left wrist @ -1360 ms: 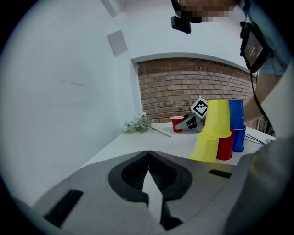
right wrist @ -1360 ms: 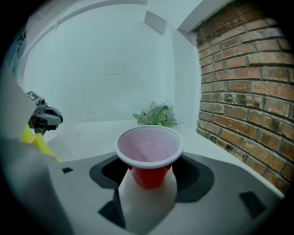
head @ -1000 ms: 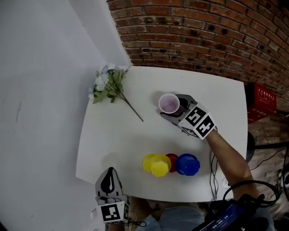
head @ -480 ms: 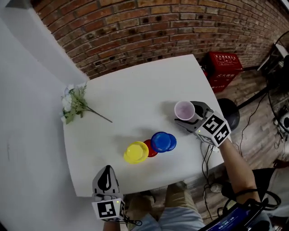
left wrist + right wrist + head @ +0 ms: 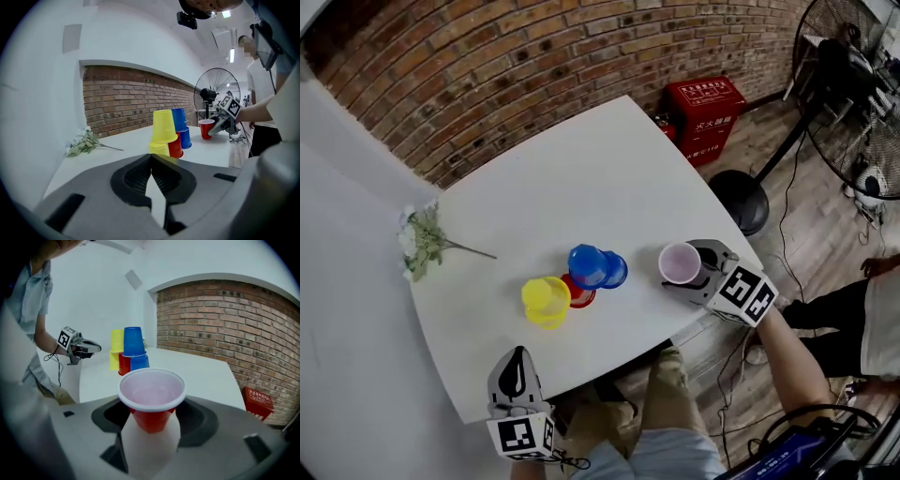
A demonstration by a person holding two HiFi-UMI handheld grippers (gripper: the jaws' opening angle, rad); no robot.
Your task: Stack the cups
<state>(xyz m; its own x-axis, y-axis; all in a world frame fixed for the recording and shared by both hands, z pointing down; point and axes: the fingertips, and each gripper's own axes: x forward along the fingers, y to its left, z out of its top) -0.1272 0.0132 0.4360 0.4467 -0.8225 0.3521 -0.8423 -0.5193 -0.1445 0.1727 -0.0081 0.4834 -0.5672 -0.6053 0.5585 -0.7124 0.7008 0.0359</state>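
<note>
As right gripper [image 5: 686, 270] clasps it, red cup [image 5: 151, 414] upright between jaws

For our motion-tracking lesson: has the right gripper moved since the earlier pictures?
Yes. The right gripper, holding the red cup, went from mid-table to the table edge, farther from the flowers.

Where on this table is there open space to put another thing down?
Widest bare stretch: the far half of the table, between the cup cluster and the brick wall. A smaller patch lies between the flowers and the yellow cups. Crowded: around the cluster, and the right edge where the right gripper holds a red cup.
</note>
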